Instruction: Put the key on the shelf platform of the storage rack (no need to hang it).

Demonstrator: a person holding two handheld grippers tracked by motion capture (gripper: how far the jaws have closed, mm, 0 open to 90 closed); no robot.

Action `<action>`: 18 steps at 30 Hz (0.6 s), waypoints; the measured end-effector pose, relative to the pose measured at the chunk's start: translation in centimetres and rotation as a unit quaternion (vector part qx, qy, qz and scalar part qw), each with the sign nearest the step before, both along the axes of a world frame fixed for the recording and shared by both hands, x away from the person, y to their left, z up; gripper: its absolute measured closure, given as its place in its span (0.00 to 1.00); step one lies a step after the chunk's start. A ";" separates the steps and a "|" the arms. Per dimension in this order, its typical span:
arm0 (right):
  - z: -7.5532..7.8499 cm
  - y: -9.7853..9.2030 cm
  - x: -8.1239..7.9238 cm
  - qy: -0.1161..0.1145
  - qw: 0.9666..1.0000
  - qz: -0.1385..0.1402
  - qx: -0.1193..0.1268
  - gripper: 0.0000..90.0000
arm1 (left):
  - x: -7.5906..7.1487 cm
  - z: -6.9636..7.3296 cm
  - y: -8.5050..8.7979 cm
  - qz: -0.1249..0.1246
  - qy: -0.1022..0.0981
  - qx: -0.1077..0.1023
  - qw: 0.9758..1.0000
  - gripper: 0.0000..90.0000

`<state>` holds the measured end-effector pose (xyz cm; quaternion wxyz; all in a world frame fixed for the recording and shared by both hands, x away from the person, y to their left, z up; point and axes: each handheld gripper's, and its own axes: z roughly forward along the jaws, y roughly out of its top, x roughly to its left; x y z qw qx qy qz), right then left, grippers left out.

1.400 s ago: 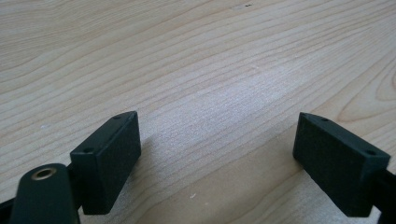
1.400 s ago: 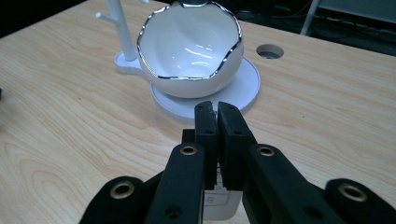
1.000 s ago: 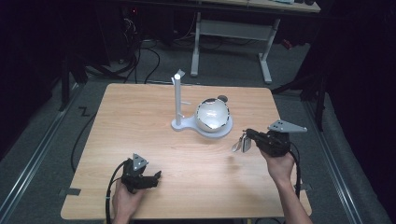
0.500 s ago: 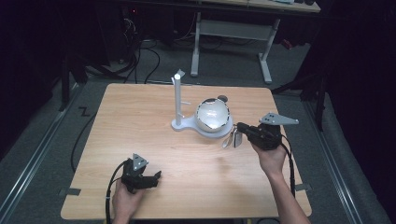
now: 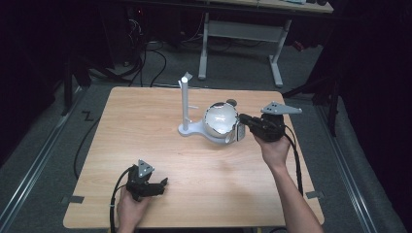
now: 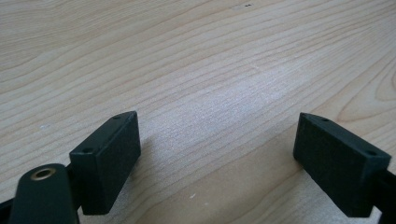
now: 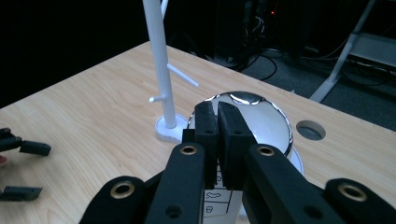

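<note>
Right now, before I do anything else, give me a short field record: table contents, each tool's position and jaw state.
surface: wooden table
stand: white post stand, upright on its base, mid-table
object: shiny metal cup, lying beside the post on the stand's base
left tool: near the table's front edge, jaws wide apart, nothing between them
right tool: at the cup's handle side, jaws nearly together; whether they pinch anything cannot be told

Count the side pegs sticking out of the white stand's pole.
2: in the right gripper view, an upper peg points right off the pole and a lower peg points left. Others may be hidden.
</note>
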<state>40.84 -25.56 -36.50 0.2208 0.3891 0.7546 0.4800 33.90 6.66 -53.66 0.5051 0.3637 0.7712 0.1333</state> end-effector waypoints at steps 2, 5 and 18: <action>0.2 0.2 0.5 0.001 1.000 -0.001 0.000 0.98 | 0.0 0.0 0.0 0.000 0.000 0.000 1.000 0.17; 0.6 0.6 1.2 0.001 1.000 -0.004 -0.007 0.98 | 0.0 0.0 0.0 0.000 0.000 0.000 1.000 0.17; 1.9 0.7 3.5 -0.001 1.000 -0.015 -0.010 0.98 | 0.0 0.0 0.0 0.003 0.001 -0.001 1.000 0.17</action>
